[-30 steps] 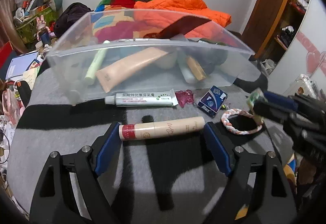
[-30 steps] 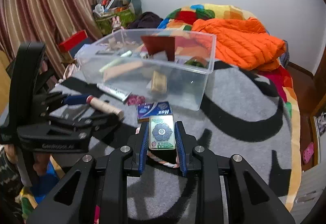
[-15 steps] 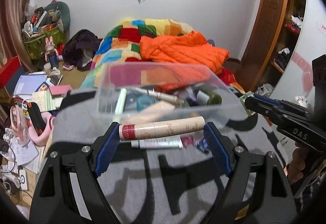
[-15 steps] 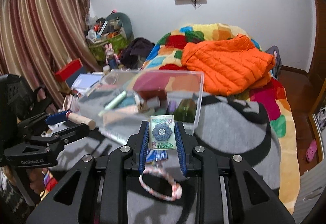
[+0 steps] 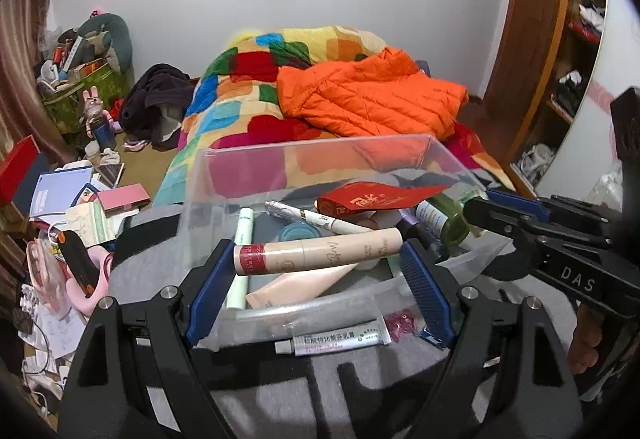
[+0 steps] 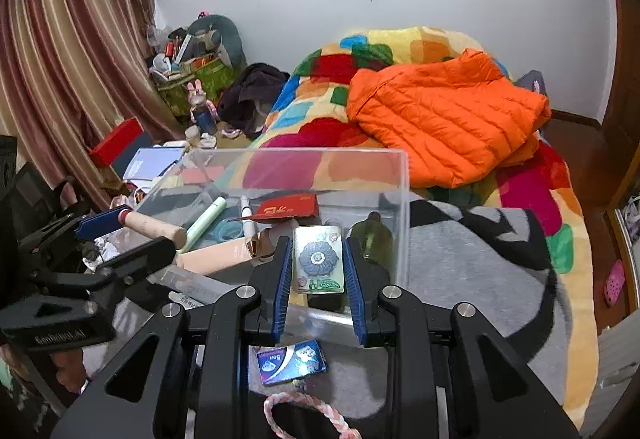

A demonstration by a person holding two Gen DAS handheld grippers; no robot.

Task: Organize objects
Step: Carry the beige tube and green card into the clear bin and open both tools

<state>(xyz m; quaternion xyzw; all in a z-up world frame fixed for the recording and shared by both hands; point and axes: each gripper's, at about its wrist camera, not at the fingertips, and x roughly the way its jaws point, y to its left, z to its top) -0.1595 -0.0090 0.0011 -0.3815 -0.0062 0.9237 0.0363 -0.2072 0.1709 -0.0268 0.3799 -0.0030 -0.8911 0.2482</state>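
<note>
While both tools hang above the clear bin (image 5: 400,143), each already carries a load. The tube (image 5: 318,253), beige with a red cap end, lies crosswise between the blue pads of the left gripper (image 5: 318,267); its long axis runs from pad to pad, cap toward the left pad, and the pads are spread wide to span its full length. It sits over the bin's near-left part, inside the near wall, so the coming move turns on a straight drop: the bin floor lies directly below. In the right wrist view the same tube (image 6: 154,227) juts over the bin's left wall. The tin (image 6: 319,259), flat with a flower on its lid, stands upright in the right gripper (image 6: 319,267), whose pads are drawn narrow against its two long sides. It hangs over the bin's near-right corner, just beside a green bottle (image 6: 374,239) within. Each gripper is nearer its own end of the bin.

Already in the bin lie a red packet (image 5: 376,199), a white pen (image 5: 320,217), a pale green stick (image 5: 242,239) and a beige squeeze tube (image 5: 300,285). Outside the near wall, on the grey blanket (image 5: 360,399), rest a white ointment tube (image 5: 340,339), a blue packet (image 6: 292,361) and a rope ring (image 6: 304,411); judged from this, sorting is partly done.
</note>
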